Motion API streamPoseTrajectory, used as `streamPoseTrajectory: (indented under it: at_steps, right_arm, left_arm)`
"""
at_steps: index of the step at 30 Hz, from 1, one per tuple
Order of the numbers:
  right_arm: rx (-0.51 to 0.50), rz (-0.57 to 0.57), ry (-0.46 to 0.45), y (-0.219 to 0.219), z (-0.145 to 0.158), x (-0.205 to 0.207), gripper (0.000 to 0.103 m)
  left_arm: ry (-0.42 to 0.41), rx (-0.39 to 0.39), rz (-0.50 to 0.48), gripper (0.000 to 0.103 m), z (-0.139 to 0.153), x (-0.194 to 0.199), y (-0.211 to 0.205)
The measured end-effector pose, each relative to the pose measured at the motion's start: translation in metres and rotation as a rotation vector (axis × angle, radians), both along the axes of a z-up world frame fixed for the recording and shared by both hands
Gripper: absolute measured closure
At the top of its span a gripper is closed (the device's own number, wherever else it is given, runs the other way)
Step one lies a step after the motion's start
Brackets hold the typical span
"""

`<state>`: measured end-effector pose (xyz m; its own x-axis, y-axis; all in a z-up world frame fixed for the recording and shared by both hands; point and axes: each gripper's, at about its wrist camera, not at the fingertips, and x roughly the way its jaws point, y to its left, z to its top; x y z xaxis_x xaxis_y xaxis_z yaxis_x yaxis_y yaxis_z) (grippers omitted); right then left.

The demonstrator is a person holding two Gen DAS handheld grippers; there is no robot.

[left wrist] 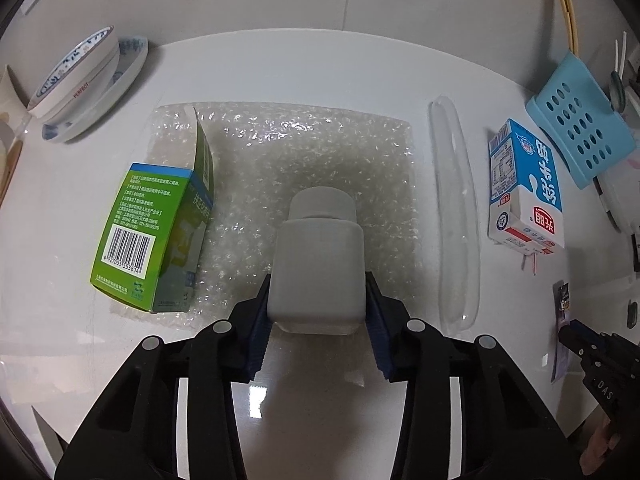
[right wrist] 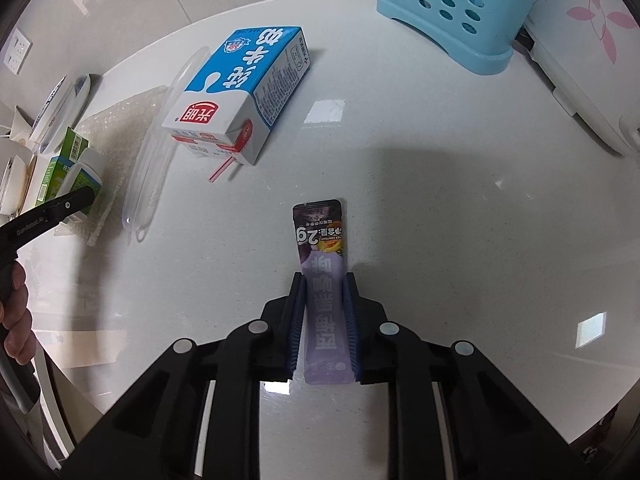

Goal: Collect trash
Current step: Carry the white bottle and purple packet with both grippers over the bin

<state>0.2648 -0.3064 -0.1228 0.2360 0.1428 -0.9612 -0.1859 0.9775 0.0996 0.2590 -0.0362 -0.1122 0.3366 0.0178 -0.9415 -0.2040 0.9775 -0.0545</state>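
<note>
The left claw (left wrist: 318, 300) is clamped on a white bottle (left wrist: 318, 256) whose base sits at the near edge of a bubble-wrap sheet (left wrist: 320, 152) on the table (left wrist: 300, 64). The right claw (right wrist: 323, 320) is pinched on a purple snack wrapper (right wrist: 320, 248), its lower end hidden between the pads. A green box (left wrist: 156, 236) covers the sheet's left corner. The milk carton (right wrist: 240, 92) lies beside a clear plastic sleeve (right wrist: 156, 160), faint against the white top. The blue basket (right wrist: 448, 4) is cut off by the frame.

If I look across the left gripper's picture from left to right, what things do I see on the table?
Bowl → green box → white bottle → clear plastic lid → milk carton → blue basket.
</note>
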Motion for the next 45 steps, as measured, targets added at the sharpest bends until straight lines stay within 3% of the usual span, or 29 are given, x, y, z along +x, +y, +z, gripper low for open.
streamPoseTrajectory:
  at_steps: [20,35,45]
  right_arm:
    - [-0.002,-0.012,-0.088,0.007,0.046,-0.036,0.085]
    - [0.006,-0.051,-0.164,0.013,0.085,-0.103,0.085]
    - [0.009,-0.055,-0.207,0.017,0.105,-0.156,0.085]
  left_arm:
    - [-0.084,-0.030,-0.041,0.062,0.049,-0.055,-0.004]
    - [-0.151,-0.063,-0.106,0.062,0.093,-0.130,-0.012]
    - [-0.149,-0.068,-0.122,0.062,0.100,-0.189,-0.017]
